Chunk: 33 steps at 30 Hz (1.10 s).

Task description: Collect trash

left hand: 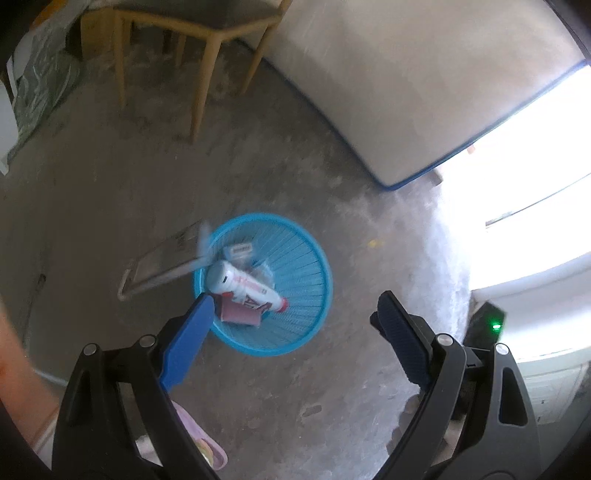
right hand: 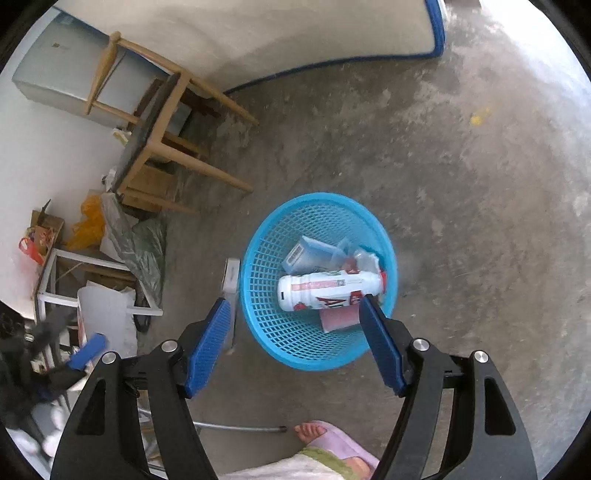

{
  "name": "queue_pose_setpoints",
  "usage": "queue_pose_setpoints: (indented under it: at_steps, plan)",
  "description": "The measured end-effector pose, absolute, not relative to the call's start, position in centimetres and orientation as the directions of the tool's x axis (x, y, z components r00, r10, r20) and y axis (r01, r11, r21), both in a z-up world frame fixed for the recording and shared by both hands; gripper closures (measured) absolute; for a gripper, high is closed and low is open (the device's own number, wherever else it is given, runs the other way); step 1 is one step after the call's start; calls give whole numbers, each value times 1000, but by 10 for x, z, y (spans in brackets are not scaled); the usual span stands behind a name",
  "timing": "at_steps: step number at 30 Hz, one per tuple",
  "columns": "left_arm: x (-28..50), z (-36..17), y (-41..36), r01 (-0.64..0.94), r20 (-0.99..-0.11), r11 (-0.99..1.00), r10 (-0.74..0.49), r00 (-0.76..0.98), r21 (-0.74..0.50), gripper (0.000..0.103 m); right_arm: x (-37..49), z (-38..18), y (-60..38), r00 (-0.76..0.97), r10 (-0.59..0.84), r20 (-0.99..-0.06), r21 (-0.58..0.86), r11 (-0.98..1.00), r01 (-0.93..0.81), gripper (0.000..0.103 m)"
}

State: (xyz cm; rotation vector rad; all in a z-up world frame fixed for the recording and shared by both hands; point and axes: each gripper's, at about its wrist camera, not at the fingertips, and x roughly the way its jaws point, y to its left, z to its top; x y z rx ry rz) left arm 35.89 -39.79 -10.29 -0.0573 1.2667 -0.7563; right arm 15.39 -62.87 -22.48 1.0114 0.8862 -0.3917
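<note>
So both grippers are hanging over the blue basket (right hand: 258,280) on the concrete floor (right hand: 461,221), and the left gripper (left hand: 295,314) and right gripper (right hand: 293,314) both have their jaws spread wide with nothing between them. Trash is already sitting in the basket: a white bottle (right hand: 325,290) with red print lying on its side, a pinkish cup (right hand: 338,318) under it, and a pale blue carton (right hand: 306,254) behind. A flat white box (right hand: 231,273) lies on the floor just beside the basket, and a wooden chair (right hand: 159,122) stands near the mattress (right hand: 295,33).
</note>
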Motion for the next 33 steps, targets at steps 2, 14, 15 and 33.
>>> queue_pose_setpoints:
  at_steps: [2, 14, 15, 33]
  plan:
    - [353, -77, -376, 493, -808, 746, -574, 135, -448, 17, 149, -215, -623, 618, 98, -780, 569, 520, 637, 33]
    - [309, 24, -219, 509, -760, 809, -520, 390, -293, 17, 216, -209, -528, 604, 333, -724, 630, 677, 381, 33]
    - [306, 28, -208, 507, -758, 814, -515, 400, -285, 17, 225, -211, -519, 588, 344, -732, 619, 697, 362, 33]
    - [290, 59, -24, 313, -729, 897, -438, 527, -313, 17, 483, -460, -300, -88, -115, -989, -53, 853, -518, 11]
